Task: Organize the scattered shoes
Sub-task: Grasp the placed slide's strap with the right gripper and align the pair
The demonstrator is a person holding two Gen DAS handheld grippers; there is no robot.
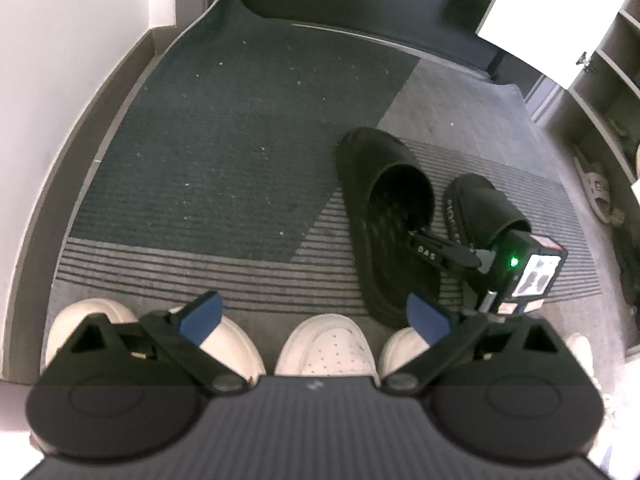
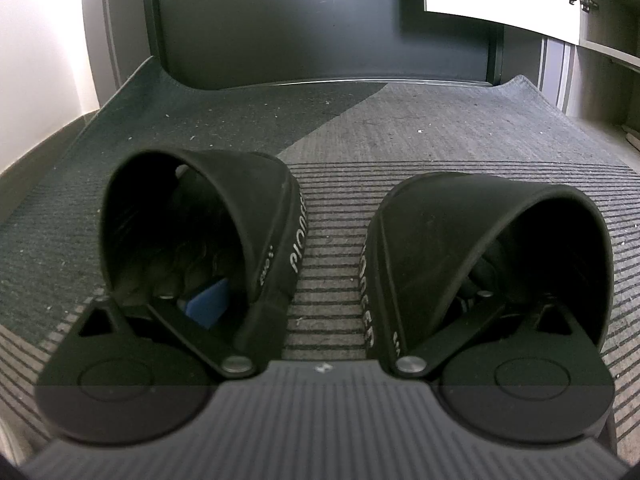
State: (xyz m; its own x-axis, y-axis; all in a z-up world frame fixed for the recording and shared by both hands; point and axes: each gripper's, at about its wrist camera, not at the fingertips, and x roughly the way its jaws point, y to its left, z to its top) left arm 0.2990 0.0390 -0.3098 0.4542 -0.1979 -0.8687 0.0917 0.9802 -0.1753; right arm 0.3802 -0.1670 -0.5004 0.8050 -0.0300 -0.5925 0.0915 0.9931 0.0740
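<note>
Two black slides (image 2: 460, 248) are set side by side on the striped mat (image 2: 440, 136). One finger of the spread right gripper (image 2: 332, 292) is tucked under each strap. The left gripper (image 1: 316, 316) is held open above white sneakers (image 1: 324, 348).

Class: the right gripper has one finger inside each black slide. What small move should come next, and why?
Probably close the right gripper: its fingers sit one inside each black slide, a strip of mat between them. Squeezing would likely pinch the pair together for lifting.
</note>
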